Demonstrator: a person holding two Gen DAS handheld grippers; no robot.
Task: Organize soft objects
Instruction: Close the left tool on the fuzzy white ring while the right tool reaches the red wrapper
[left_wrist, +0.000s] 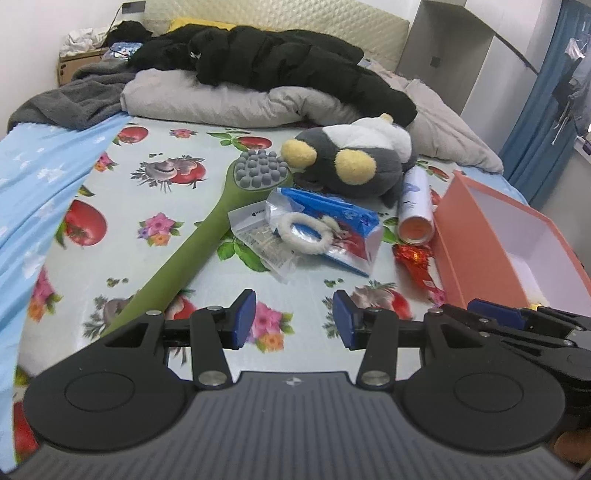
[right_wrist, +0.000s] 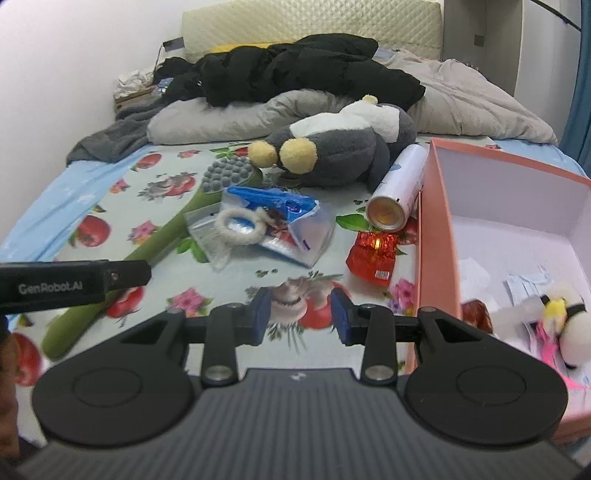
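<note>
- Grippers first: the left gripper (left_wrist: 294, 319) and the right gripper (right_wrist: 301, 316) both hang low over the bed sheet (left_wrist: 147, 229), each with its jaws apart and nothing between them.
- Soft things wait ahead. The big grey plush toy (left_wrist: 354, 158) lies near the pillows, just past the pile. The fluffy white ring (left_wrist: 304, 234) sits on top of a blue packet (left_wrist: 332, 221).
- The pink box (right_wrist: 436, 236) stands open on the right. A small plush chick (right_wrist: 561, 325) is already inside.
- Trouble one: the ring is thin and lies on slippery plastic. I think a pinch could grab the packet too and drag it along.
- Trouble two: the spray can (right_wrist: 397, 188) lies on its side, close against the box wall and close to the plush toy. A bump could make it roll.
- Trouble three: the green brush (left_wrist: 207, 236) and the red wrapper (right_wrist: 373, 254) are not soft. They could go into the box by mistake.
- Trouble four: the two grippers are close side by side, so they might knock each other.
</note>
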